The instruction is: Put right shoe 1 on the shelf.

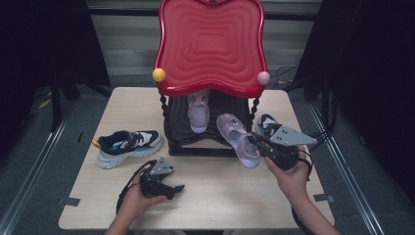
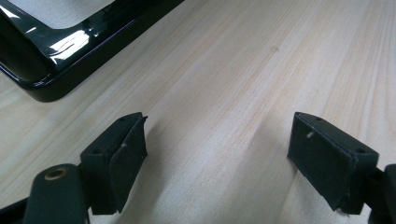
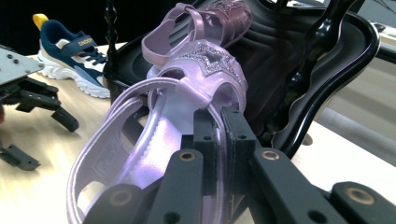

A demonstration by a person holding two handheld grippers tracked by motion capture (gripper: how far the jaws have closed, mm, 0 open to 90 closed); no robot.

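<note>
A lilac sandal (image 1: 237, 136) with a glittery star (image 3: 211, 59) hangs tilted over the table in front of the black lower shelf (image 1: 200, 146). My right gripper (image 1: 256, 144) is shut on its side edge, and the pads (image 3: 218, 120) pinch the rim near the heel. A matching sandal (image 1: 198, 112) lies on the lower shelf, also seen behind the held sandal (image 3: 223, 17). My left gripper (image 1: 172, 188) rests low over the table near the front, jaws open and empty (image 2: 217, 128). Farther off, the left gripper (image 3: 41, 111) stands open.
The shelf has a red wavy top (image 1: 210, 44) and black posts (image 3: 322, 42); its base corner (image 2: 44, 70) lies close to my left gripper. A navy and white sneaker (image 1: 128, 146) sits left of the shelf; its pair (image 1: 267, 123) sits behind my right gripper.
</note>
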